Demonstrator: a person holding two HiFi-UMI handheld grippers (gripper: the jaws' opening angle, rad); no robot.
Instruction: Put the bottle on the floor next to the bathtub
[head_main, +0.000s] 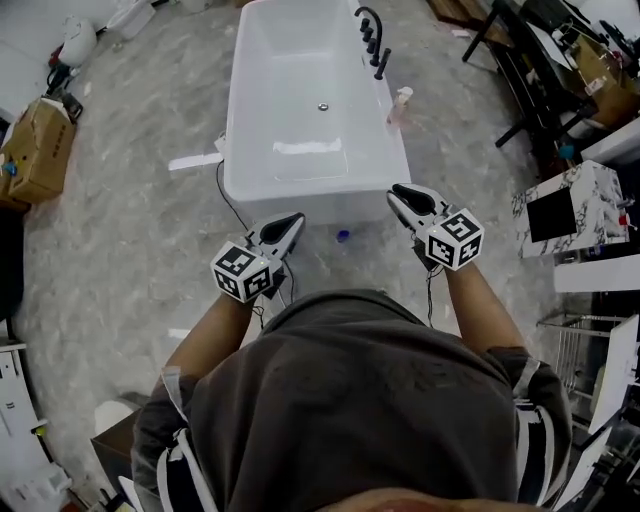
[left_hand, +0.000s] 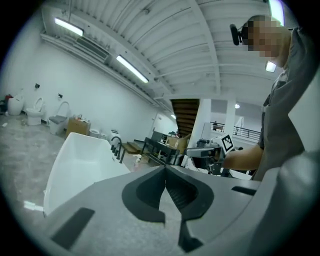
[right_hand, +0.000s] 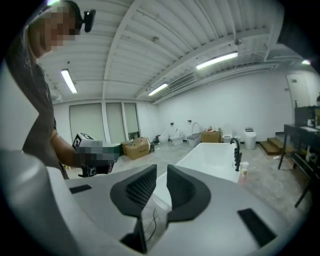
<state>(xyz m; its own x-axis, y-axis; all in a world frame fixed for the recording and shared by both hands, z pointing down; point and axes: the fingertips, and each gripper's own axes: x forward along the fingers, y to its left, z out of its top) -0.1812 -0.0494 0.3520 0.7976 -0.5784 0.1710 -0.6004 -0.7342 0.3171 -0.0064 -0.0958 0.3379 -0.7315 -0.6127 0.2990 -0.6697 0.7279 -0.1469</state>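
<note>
Grey shirt (head_main: 350, 400) fills the foreground. Marble floor (head_main: 130, 230) carries a white bathtub (head_main: 300, 188). Left tongs (head_main: 296, 217) clenched, empty; right tongs (head_main: 393, 192) slightly parted, empty. Black tap (head_main: 372, 40) and, near it, the bottle (head_main: 401, 100) stand on the tub's right rim.

Head cam sits up top, looking forward and steeply down over the person's shoulders onto the bathtub (head_main: 300, 190) and the floor around it. The other 2 cams ride low, right behind their own jaws, facing the far end of the room. The one on the left gripper (head_main: 290, 225) has the bathtub at its left, while the one on the right gripper (head_main: 402, 196) has it at its right. All 3 share it.
</note>
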